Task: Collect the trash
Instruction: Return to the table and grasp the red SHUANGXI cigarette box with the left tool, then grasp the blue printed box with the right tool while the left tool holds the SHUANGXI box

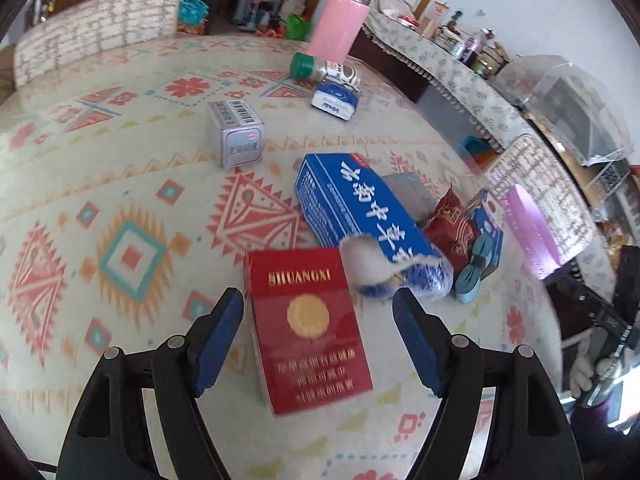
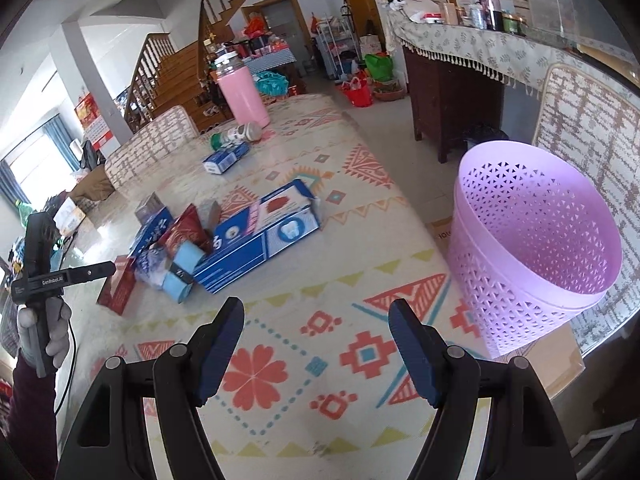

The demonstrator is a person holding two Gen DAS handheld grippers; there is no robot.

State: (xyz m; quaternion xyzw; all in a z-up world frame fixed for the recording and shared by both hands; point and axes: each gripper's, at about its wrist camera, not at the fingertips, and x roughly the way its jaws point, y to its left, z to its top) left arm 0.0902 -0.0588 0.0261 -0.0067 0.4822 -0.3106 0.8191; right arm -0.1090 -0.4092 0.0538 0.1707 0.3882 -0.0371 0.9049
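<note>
A red Shuangxi cigarette pack (image 1: 310, 326) lies on the patterned tablecloth between the fingers of my open left gripper (image 1: 318, 300), not gripped. Just beyond it lies a torn blue medicine box (image 1: 360, 216) with a dark red wrapper (image 1: 450, 228) and a light blue roll (image 1: 474, 270) beside it. In the right wrist view the same pile shows: red pack (image 2: 118, 288), long blue toothpaste box (image 2: 260, 236), red wrapper (image 2: 186, 232). My right gripper (image 2: 316, 318) is open and empty above bare cloth. A lilac perforated waste basket (image 2: 532, 240) stands at the table's right edge.
A silver box (image 1: 236, 134), a small blue tissue pack (image 1: 335, 100), a toppled green-capped bottle (image 1: 324, 70) and a pink thermos (image 1: 338, 22) stand farther back. Woven chair backs (image 2: 592, 128) flank the table. A sideboard (image 2: 452, 92) stands beyond the floor gap.
</note>
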